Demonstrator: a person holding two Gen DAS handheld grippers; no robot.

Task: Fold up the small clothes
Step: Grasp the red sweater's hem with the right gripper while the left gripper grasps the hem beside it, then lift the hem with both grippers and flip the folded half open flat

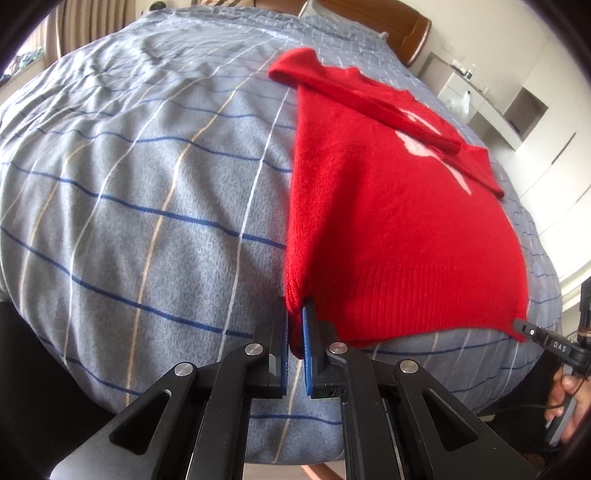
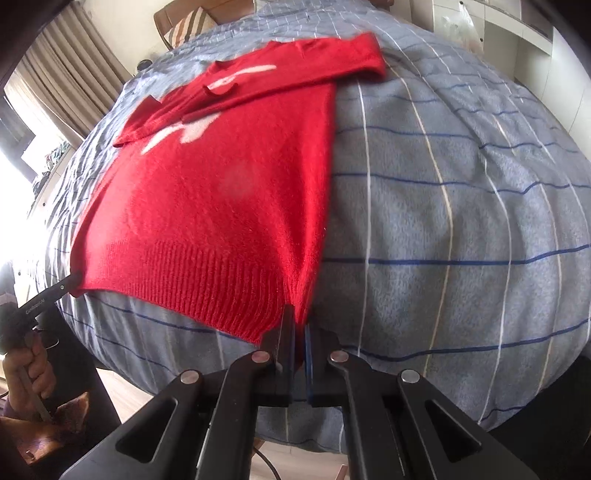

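Note:
A red knit sweater (image 1: 388, 221) with a white pattern lies on the bed, both sleeves folded across its chest. My left gripper (image 1: 295, 317) is shut on the hem's left corner. My right gripper (image 2: 300, 325) is shut on the hem's right corner of the sweater (image 2: 221, 192). The right gripper's tip shows in the left wrist view (image 1: 524, 326) at the far hem corner. The left gripper's tip shows in the right wrist view (image 2: 72, 280) at the other corner. The ribbed hem is stretched between the two grippers at the bed's near edge.
The bed is covered with a blue-grey plaid blanket (image 1: 129, 203). A wooden headboard (image 1: 410, 26) is at the far end. White cabinets (image 1: 517, 110) stand beside the bed. Curtains (image 2: 62, 74) hang at the window side.

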